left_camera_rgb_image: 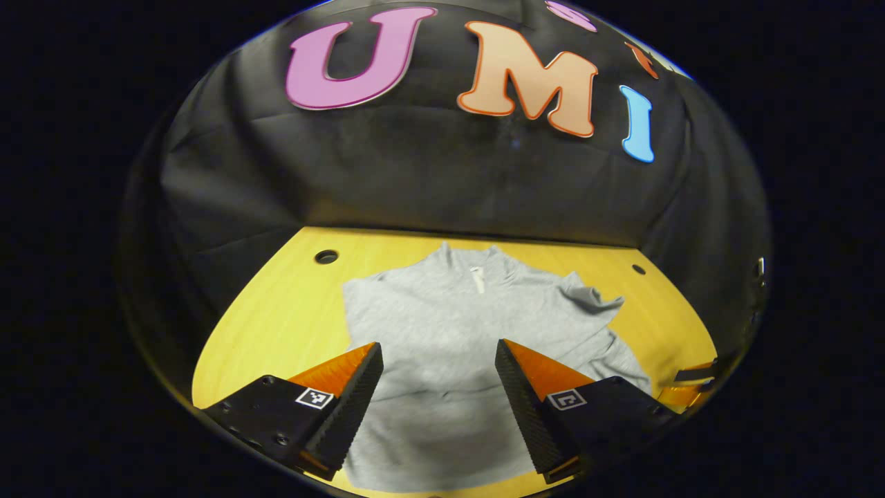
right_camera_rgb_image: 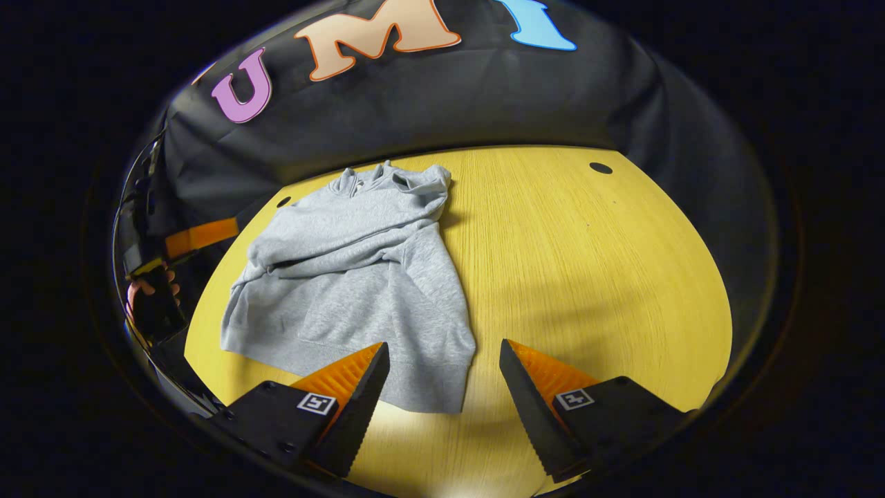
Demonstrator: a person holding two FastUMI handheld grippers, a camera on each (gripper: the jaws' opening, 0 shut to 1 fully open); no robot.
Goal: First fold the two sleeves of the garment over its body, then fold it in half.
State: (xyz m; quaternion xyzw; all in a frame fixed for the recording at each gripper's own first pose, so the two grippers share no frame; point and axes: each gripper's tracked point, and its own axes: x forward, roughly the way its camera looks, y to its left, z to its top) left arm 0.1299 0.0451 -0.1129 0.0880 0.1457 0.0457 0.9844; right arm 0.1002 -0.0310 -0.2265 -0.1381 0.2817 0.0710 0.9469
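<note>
- Your left gripper (left_camera_rgb_image: 439, 360) hangs released over the grey sweatshirt (left_camera_rgb_image: 456, 346), its fingers spread apart above the cloth and grasping nothing.
- Your right gripper (right_camera_rgb_image: 442, 363) is likewise released, jaws wide, poised over the sweatshirt's (right_camera_rgb_image: 359, 277) lower right corner and the bare wood beside it.
- The sweatshirt lies flat on the yellow wooden surface (right_camera_rgb_image: 588, 263), collar toward the black cloth wall (left_camera_rgb_image: 415, 180), hem toward you. In the right gripper view, both sleeves lie folded across its body.
- The surface carries small round holes (left_camera_rgb_image: 325, 256) near its far edge, close to the wall.
- At the left rim of the right gripper view, your hand (right_camera_rgb_image: 148, 290) grips the left gripper's handle, just off the surface's edge.
</note>
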